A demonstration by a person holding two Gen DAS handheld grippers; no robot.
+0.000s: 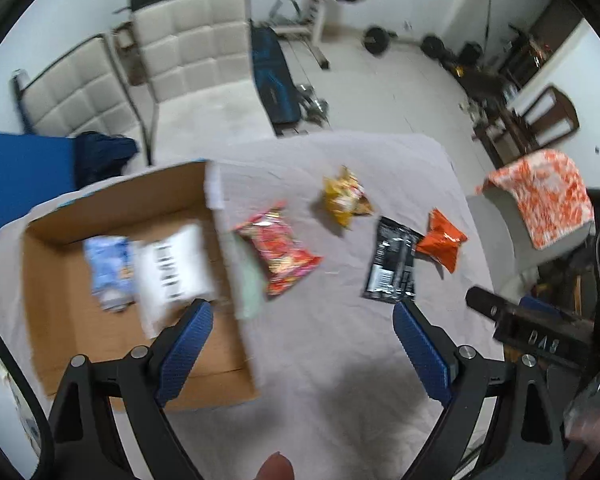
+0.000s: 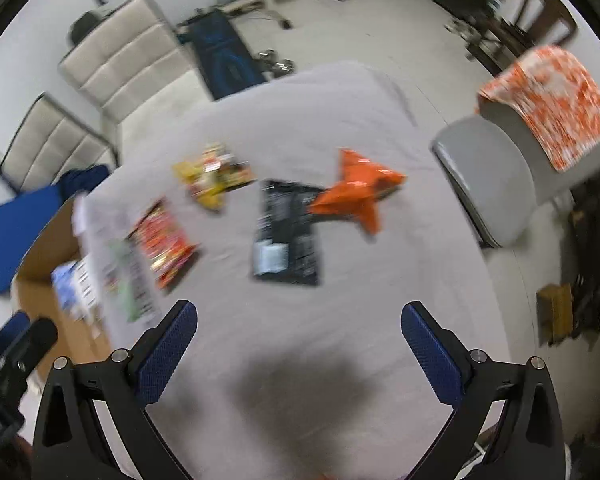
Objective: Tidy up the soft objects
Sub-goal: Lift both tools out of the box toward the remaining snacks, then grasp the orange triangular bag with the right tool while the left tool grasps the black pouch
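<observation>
- Cardboard box (image 1: 60, 320) at nine o'clock, already holding two packets.
- Four snack bags loose on grey cloth (image 2: 320, 120); nearest: black packet (image 2: 288, 232), twelve o'clock.
- Right gripper (image 2: 300, 356), left gripper (image 1: 300, 344): fingers spread, empty.
- Best pinched at a crimped edge, gently.

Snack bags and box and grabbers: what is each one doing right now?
Cardboard box: open, two packets inside.
Red snack bag: on the cloth, beside the box.
Yellow snack bag: crumpled, on the cloth.
Black packet: lying flat.
Orange bag: puffy, touching the black packet.
Left gripper: open, empty.
Right gripper: open, empty.
</observation>
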